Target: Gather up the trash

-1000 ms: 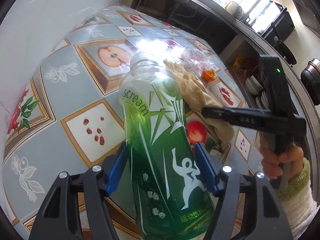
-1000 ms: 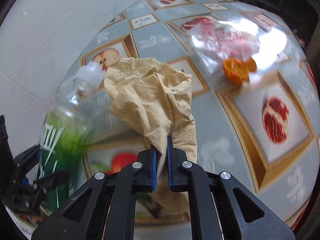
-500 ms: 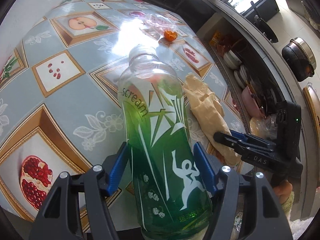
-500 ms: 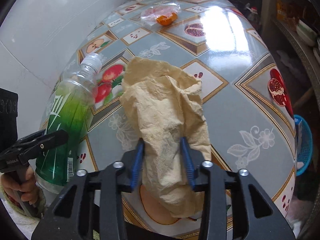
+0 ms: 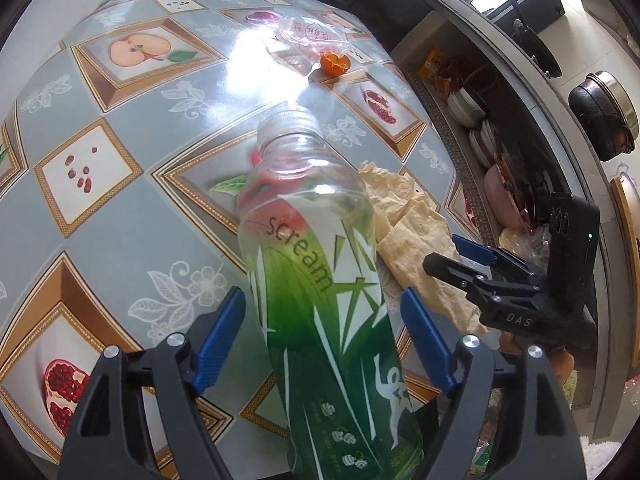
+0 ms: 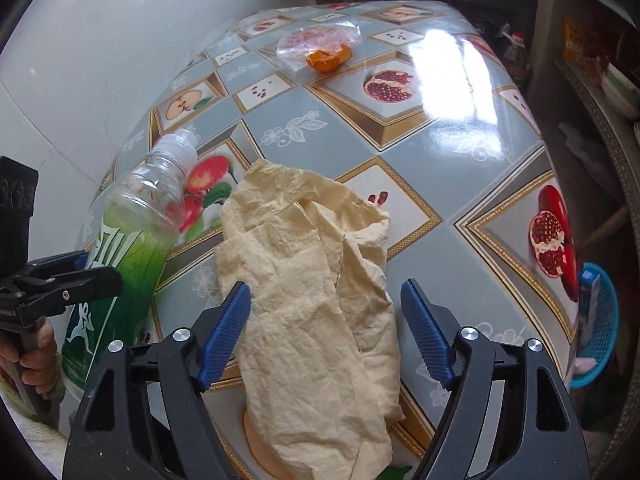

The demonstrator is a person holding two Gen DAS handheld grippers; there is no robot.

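Green-labelled clear plastic, the empty bottle (image 5: 320,292) stands tilted between the blue pads of the left hand-held gripper (image 5: 324,336), whose jaws have just been opening; a gap shows on each side of the bottle, so the pads no longer press on it and the grip is released. From the right wrist view the same bottle (image 6: 132,232) appears at the left, near the front edge of the worktop (image 6: 440,152), which is covered in a glossy grey-blue cloth printed with apples and pomegranates. The crumpled tan paper (image 6: 316,308) lies on the worktop just beside the bottle and runs between the jaws of the right hand-held gripper (image 6: 326,332), which have also just been opening; the left pad sits close against the paper's edge while the right pad stands clear of it, so the paper is let go. Farther back on the worktop, well apart from both hand-held grippers, an orange peel (image 6: 329,58) rests against a clear plastic bag (image 6: 316,38). A blue basket (image 6: 600,328) sits low beyond the worktop's right edge.
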